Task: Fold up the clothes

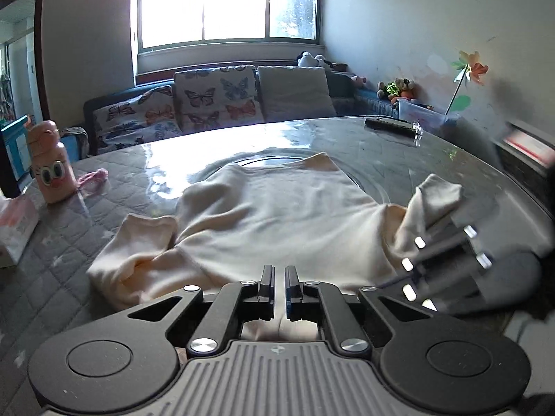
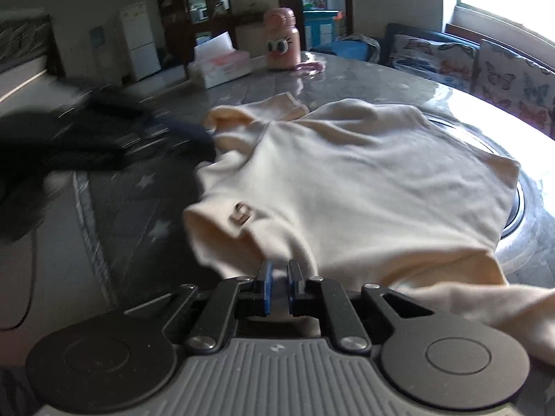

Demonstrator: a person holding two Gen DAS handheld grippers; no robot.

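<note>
Pinching cream shirt [image 2: 364,187] hem: right gripper [image 2: 279,270]; left gripper [image 1: 279,277] near-closed, grip hidden, unclear; motion-blurred.

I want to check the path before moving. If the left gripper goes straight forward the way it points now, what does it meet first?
The left gripper is nearly shut over the near edge of the cream shirt. Straight ahead lies only more of that shirt on the table; depth is uncertain.

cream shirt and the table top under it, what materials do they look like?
Cream shirt: looks like soft matte knit, likely cotton; it drapes and creases with no sheen. Table top: grey quilted, star-printed cloth apparently under a clear glossy sheet, glass or plastic, since it shows strong window glare.
</note>
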